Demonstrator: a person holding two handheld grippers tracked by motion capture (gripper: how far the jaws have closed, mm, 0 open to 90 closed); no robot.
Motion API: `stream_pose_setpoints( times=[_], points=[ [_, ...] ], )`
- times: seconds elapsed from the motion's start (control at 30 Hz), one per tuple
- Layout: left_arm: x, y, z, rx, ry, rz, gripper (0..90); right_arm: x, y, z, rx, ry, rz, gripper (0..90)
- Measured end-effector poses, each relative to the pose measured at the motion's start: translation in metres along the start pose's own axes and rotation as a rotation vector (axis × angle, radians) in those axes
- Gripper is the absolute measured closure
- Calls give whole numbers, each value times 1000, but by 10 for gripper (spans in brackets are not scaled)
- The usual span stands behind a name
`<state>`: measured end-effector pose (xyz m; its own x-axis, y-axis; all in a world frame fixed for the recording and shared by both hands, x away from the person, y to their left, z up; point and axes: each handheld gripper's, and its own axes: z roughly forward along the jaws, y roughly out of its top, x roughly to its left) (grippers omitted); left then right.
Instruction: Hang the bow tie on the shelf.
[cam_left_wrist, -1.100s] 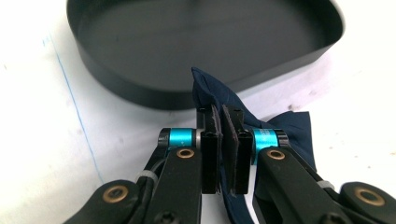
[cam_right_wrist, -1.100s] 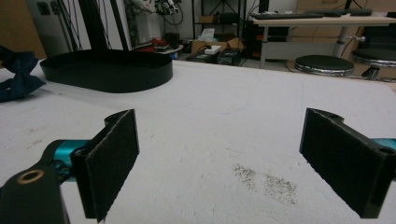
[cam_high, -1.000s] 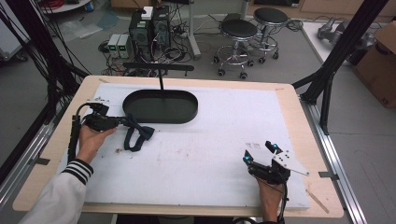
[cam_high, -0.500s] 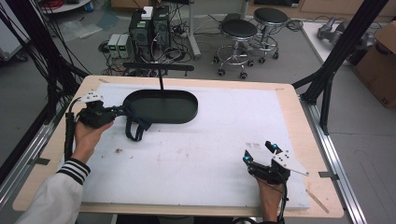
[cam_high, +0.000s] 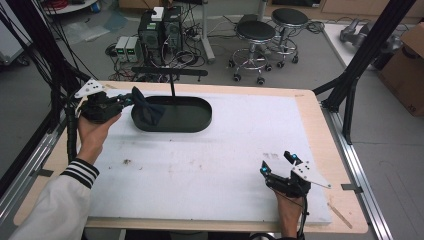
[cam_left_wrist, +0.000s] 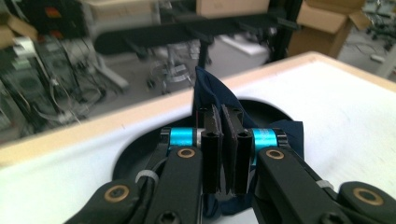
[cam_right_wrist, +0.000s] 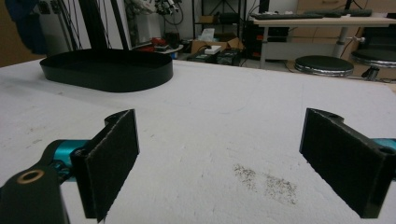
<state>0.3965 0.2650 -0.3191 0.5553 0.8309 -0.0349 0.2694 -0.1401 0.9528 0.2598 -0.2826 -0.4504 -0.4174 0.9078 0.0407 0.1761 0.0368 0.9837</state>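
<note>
In the high view's upper left the left gripper (cam_high: 126, 101) clamps a dark navy cloth (cam_high: 146, 111) over the black oval tray (cam_high: 192, 122), while in the left gripper view's centre the jaws pinch that cloth, and the right gripper view shows the right gripper (cam_right_wrist: 219, 158) spread wide above the white tabletop (cam_right_wrist: 224, 121).
</note>
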Motion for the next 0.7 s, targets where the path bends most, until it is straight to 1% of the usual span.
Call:
stream_pose_setpoints(
  times=[0.03, 0.07, 0.1, 0.13, 0.17, 0.2, 0.23, 0.27, 0.37, 0.4, 0.47, 0.5, 0.53, 0.6, 0.7],
  points=[
    [1, 1, 1, 4, 9, 12, 863, 0, 0, 0, 0, 0, 0, 108],
    [1, 3, 1, 2, 11, 12, 863, 0, 0, 0, -1, 0, 0, 108],
    [3, 5, 2, -2, 15, 4, 863, 0, 0, 0, -1, 0, 0, 108],
    [4, 6, 2, -6, 18, 5, 863, 0, 0, 0, -1, -1, 1, 108],
    [5, 8, 3, -15, 21, -5, 863, 0, 0, 0, -1, -1, 1, 108],
    [6, 10, 4, -27, 27, -5, 863, 0, 0, 0, -1, 0, -1, 108],
    [8, 11, 4, -40, 25, -19, 863, 0, 0, 0, -1, 0, 0, 108],
    [9, 13, 4, -43, 26, -22, 863, 0, 0, 0, -1, 0, -2, 108],
    [12, 21, 5, -59, 44, -12, 863, 0, 0, 0, 1, 2, -2, 108],
    [15, 28, 6, -79, 55, -6, 863, 0, 0, 0, 1, 1, -4, 108],
    [17, 31, 7, -78, 61, -6, 863, 1, 0, 0, 2, 0, -10, 108],
    [21, 36, 10, -74, 77, -1, 863, 1, 0, 0, 2, 0, -10, 108],
    [23, 40, 11, -86, 87, -8, 863, 1, 0, 1, 1, -2, -17, 108],
    [29, 45, 15, -102, 104, -33, 863, 1, 0, 1, 3, -2, -14, 108],
    [34, 51, 21, -115, 119, -45, 864, 1, 0, 0, 5, -3, -8, 108]
  ],
)
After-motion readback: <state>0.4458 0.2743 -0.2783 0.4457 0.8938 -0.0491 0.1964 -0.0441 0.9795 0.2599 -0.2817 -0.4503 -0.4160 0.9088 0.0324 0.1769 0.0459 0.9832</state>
